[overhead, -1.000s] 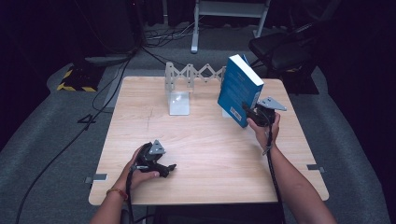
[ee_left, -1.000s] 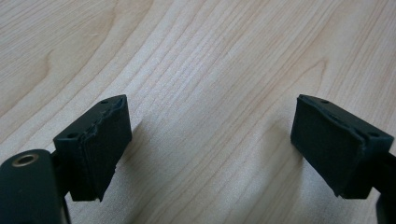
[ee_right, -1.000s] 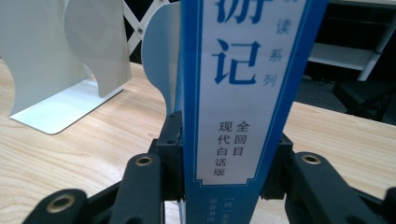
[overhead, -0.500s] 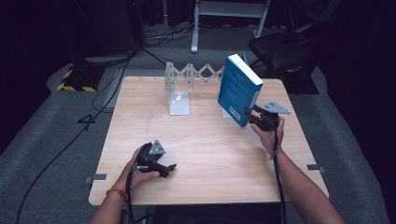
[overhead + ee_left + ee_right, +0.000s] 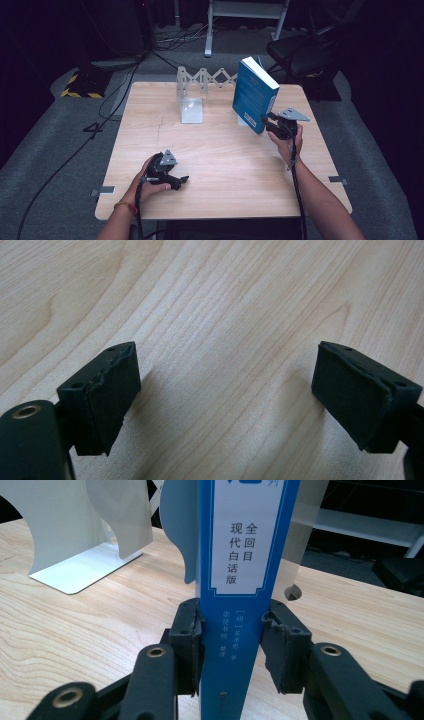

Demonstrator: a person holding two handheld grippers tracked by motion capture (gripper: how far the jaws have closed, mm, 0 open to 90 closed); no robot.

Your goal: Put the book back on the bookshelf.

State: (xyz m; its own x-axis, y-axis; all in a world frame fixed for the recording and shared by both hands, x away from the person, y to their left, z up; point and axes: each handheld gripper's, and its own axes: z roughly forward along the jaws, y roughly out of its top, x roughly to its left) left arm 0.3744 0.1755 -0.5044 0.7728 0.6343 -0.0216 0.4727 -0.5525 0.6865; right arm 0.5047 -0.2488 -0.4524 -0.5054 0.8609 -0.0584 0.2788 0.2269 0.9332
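On the left, the left gripper (image 5: 172, 179) sits low on the counter (image 5: 225, 165) near its front edge, jaws wide apart with nothing but bare wood grain between the pads (image 5: 107, 390), parked just where it was a second ago. Moving across, the white bookend (image 5: 191, 102) stands at the back of the counter with its zigzag rack running off to the right, and it hasn't been touched. Then the action: the right gripper (image 5: 272, 125) has the book (image 5: 254, 95) clamped by the spine, one pad (image 5: 187, 640) on each cover, low down near the bottom edge. Against a second ago the book has come slightly toward the counter's front right and now leans with its top tipped toward the back, its lower corner at or just off the wood; I can't tell which. The grip itself hasn't let up. My read is that the book is being carried or stood up, most likely bound for the bookend, which remains well apart to its left, so the travel is hardly begun. As for the book: a thick blue paperback, glossy cover, white page block showing along the top, and a spine with a pale label panel carrying dark Chinese characters, seen square-on in the right gripper view. Held so low, that tall book could swing in the jaws.
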